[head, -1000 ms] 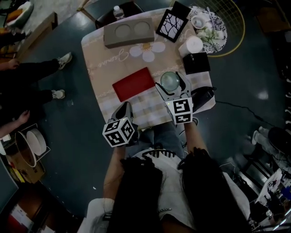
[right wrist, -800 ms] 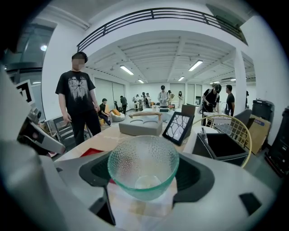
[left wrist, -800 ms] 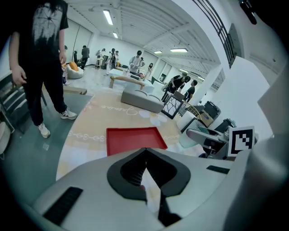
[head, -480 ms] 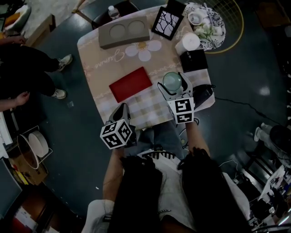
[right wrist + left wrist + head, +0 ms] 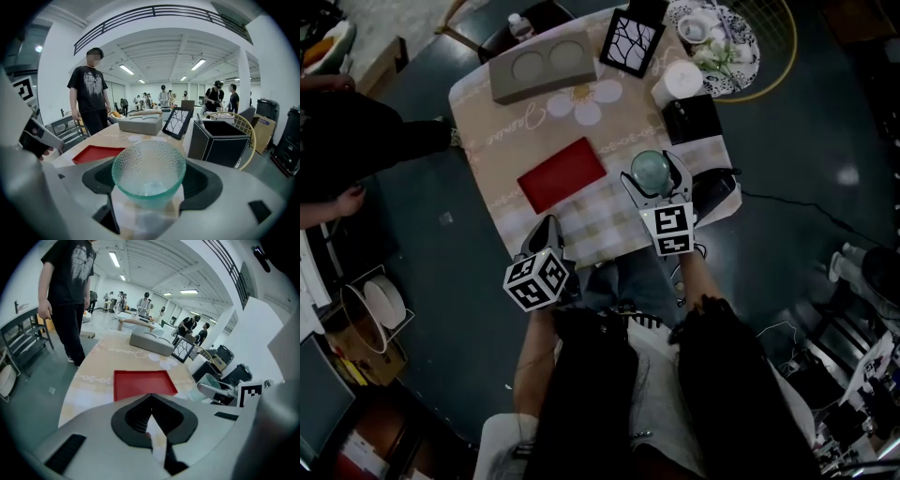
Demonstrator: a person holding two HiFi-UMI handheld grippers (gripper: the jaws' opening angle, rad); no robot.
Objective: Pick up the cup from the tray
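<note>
right claw grips cup above patterned table; dark floor around.

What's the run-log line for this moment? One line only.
right gripper: shut on glass cup | left gripper: shut, empty | red tray: empty

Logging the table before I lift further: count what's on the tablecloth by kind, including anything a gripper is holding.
Glass cup, in the right gripper: 1
Red tray: 1
Grey two-well block: 1
Framed picture: 1
White cylinder: 1
Black box: 1
Total: 6
</note>
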